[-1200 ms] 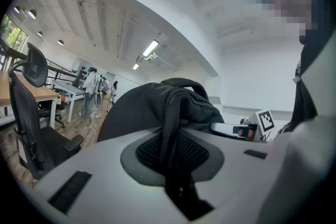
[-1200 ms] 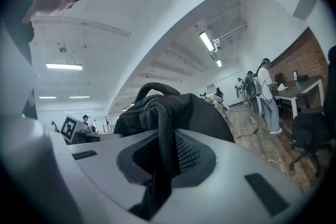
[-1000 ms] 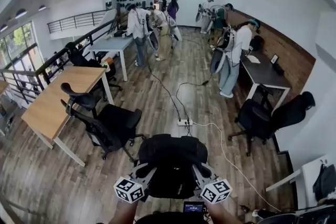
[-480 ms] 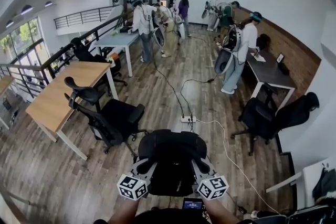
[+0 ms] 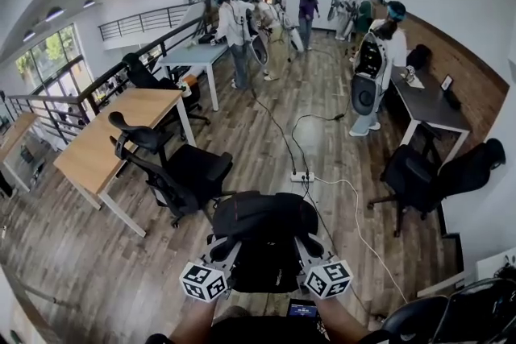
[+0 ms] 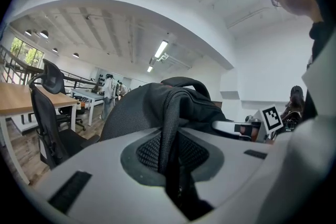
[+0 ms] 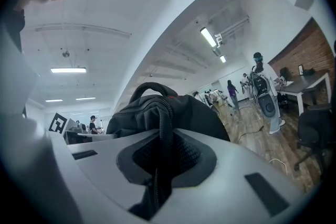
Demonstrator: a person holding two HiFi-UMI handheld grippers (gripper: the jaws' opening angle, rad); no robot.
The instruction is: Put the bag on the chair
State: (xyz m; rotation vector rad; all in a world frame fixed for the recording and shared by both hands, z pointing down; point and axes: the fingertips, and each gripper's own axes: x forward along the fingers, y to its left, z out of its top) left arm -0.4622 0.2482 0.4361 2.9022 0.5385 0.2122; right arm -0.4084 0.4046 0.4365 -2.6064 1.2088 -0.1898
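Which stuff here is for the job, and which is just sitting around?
For the job: bag, gripped by the left gripper and the right gripper; probably the nearest black chair.

Just sitting around: power strip, wooden desk, dark desk.

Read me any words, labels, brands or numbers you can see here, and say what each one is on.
No text here can be read.
Marker cubes: black-and-white square patterns only, no letters or numbers.
Small screen below the bag: lit, too small to read.
Bag: no label or brand shows.
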